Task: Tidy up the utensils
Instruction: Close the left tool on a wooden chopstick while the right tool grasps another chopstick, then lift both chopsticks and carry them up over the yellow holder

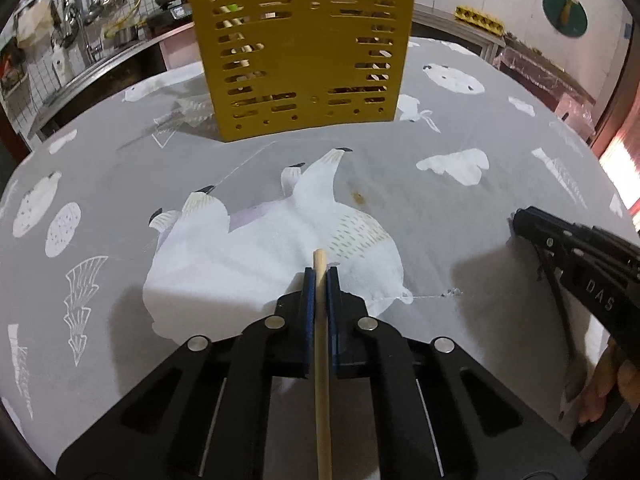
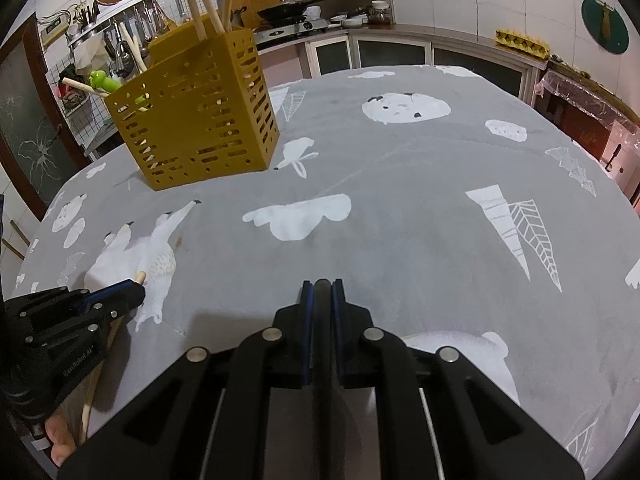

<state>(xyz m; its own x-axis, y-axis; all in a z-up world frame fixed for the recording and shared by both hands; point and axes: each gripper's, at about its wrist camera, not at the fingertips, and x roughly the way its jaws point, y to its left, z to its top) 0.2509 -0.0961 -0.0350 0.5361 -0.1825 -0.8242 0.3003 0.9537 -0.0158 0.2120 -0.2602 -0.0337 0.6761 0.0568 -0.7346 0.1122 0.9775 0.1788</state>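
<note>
My left gripper [image 1: 319, 276] is shut on a pale wooden utensil handle [image 1: 321, 320] that runs back between its blue pads, the tip poking just past them. It also shows in the right wrist view [image 2: 134, 286] at lower left. My right gripper [image 2: 321, 286] is shut on a dark utensil handle [image 2: 322, 320]; in the left wrist view [image 1: 520, 220] the dark utensil [image 1: 560, 312] hangs below it. The yellow slotted utensil holder [image 1: 304, 60] stands ahead on the table and also shows in the right wrist view [image 2: 196, 108], with several wooden handles and a green utensil [image 2: 102, 80] in it.
The table carries a grey cloth with white animal prints [image 2: 400, 220]. Behind it are a kitchen counter with a stove and pan [image 2: 292, 12], a wall rack of hanging utensils [image 1: 80, 12] and an egg tray [image 2: 520, 42].
</note>
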